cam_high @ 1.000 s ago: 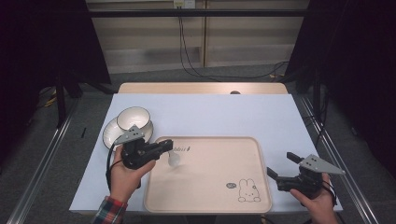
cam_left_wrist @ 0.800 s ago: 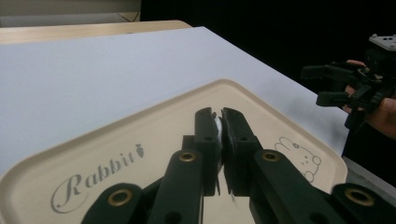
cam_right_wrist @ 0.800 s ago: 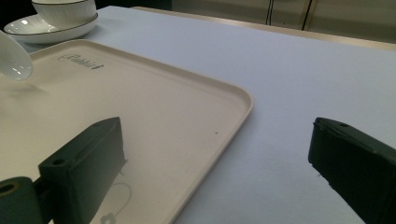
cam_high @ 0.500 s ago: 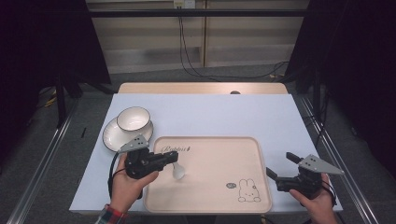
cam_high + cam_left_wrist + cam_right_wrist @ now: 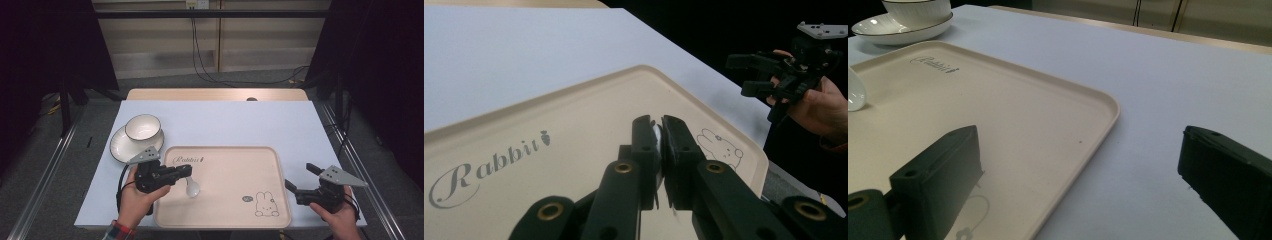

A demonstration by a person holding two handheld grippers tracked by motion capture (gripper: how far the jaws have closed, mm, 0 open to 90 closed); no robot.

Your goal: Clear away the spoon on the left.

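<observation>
In the left gripper view the closed jaws cover nearly all of the white spoon; a thin sliver of it shows between the pads. In the right gripper view the spoon's bowl is cut off by the left edge, and the bowl and plate by the top edge. The small dark mark beside the tray's rabbit drawing is too small to tell.

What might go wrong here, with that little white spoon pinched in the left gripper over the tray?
The left gripper holds the white spoon by a thin bit of handle, bowl hanging down over the tray; it might twist or slip out and clatter.

The bowl on its plate sits close beside that hand, so a careless swing may knock it.

The right gripper, jaws open, waits at the tray's right edge and might nudge the tray.
</observation>
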